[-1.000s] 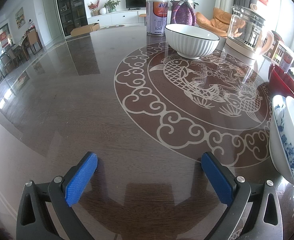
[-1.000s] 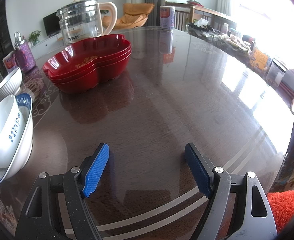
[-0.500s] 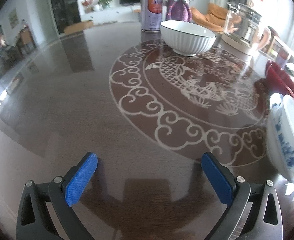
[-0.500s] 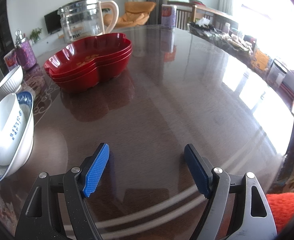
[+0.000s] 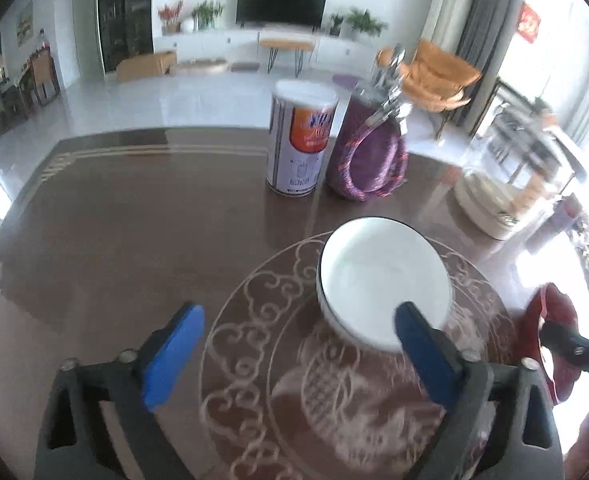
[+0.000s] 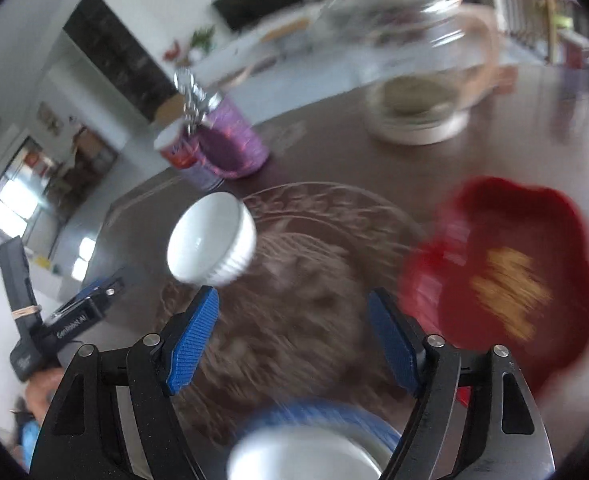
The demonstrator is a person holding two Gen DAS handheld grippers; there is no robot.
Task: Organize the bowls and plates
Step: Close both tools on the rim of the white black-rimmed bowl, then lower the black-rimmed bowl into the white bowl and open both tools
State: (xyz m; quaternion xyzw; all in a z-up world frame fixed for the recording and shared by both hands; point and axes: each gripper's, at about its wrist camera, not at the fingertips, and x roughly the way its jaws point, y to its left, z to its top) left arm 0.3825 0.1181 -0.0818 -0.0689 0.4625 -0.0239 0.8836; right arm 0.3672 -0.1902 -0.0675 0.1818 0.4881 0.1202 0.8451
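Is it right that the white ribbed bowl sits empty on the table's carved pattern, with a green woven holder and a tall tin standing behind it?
Nearly. The holder is purple, not green, as the left wrist view shows. The rest holds: the white ribbed bowl sits empty on the table's carved pattern, with the tall tin beside the holder behind it.

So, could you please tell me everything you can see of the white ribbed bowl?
The white ribbed bowl looks like glazed ceramic: smooth and empty inside, a thin dark line round the rim, vertical ribs outside. It stands upright on the table's pale fish medallion, this side of the tin and purple holder. Nothing grips it; the left tongs stand open just short of it.
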